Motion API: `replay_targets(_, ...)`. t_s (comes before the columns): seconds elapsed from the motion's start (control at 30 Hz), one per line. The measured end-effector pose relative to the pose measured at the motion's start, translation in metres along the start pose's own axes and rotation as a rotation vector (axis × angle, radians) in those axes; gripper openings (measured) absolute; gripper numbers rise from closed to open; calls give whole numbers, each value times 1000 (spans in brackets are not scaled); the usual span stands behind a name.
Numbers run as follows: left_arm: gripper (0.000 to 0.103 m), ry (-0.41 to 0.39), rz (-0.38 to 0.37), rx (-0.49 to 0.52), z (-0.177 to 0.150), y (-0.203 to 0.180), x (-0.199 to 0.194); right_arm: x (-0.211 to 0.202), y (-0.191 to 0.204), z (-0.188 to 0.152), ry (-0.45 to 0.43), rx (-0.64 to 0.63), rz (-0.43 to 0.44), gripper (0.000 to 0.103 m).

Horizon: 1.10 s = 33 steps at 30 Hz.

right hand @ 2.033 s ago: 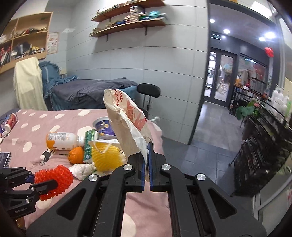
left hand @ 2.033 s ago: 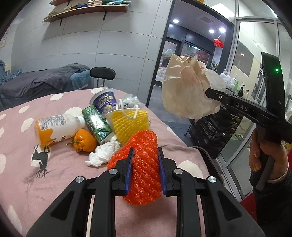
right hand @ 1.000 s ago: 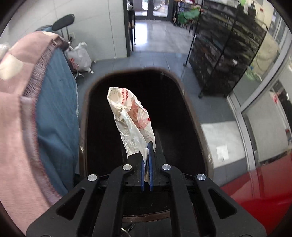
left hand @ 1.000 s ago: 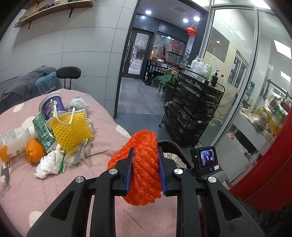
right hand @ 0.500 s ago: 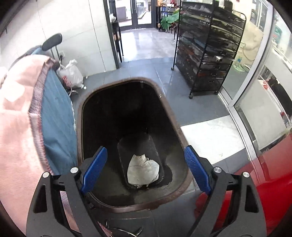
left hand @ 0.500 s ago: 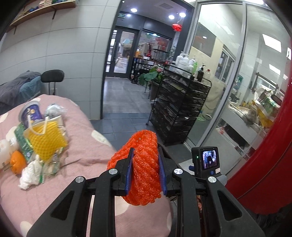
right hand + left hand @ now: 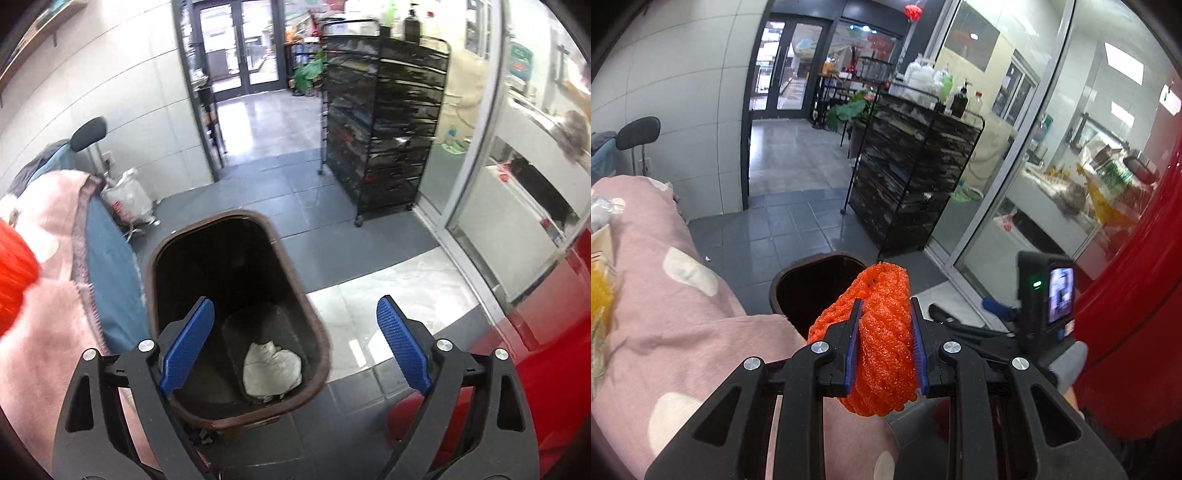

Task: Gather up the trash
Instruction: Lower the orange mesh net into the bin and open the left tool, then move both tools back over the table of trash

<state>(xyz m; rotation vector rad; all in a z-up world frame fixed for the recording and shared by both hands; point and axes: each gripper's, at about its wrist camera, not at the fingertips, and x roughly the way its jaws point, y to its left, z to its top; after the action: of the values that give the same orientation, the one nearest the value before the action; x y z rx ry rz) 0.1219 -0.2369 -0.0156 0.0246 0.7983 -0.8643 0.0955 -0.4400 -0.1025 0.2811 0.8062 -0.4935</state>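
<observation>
My left gripper (image 7: 884, 332) is shut on an orange foam fruit net (image 7: 882, 350) and holds it over the table edge, just short of the dark trash bin (image 7: 783, 284) on the floor. My right gripper (image 7: 295, 339) is open and empty above the same bin (image 7: 314, 328). A crumpled white paper bag (image 7: 271, 369) lies at the bin's bottom. The orange net shows blurred at the left edge of the right wrist view (image 7: 14, 273). The right gripper's body and camera show in the left wrist view (image 7: 1045, 299).
The pink dotted tablecloth (image 7: 683, 306) covers the table to the left, with a yellow foam net (image 7: 600, 291) at its far left edge. A black wire rack (image 7: 384, 129) stands beyond the bin. A white plastic bag (image 7: 127, 201) lies on the floor. A red surface (image 7: 546, 332) is at right.
My right gripper opened and let the paper bag drop into the bin. My left gripper carried the orange net from the trash pile toward the bin.
</observation>
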Motion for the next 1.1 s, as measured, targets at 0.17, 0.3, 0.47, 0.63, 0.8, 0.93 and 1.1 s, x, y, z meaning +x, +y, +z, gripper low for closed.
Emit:
replay_targets(0.17,24,51,22,41,1,-14,25,2,-22,4,7,50,-45,90)
replay_targets(0.3,24,88,33,40,-2,-14,42,3,-33,3,10,69,-60,90)
replay_targets(0.47,33,129,49,33,0,-14,61,1,-41,4,3,82,-80,90)
replay_targets(0.63,79,100,56,26,1,-13,62,0,-43,4,-2,89,-99,90)
replay_targets(0.8,93,73,56,7,2,-9,59,0,-44,5,3,90,-97,90)
replay_targets(0.93,95,50,68,1,2,-6,48,-3,-39,4,0,80,-86,90)
replay_targets(1.1,97,2,70,1,3,-7,28,-5,-27,5,-2,56,-61,90)
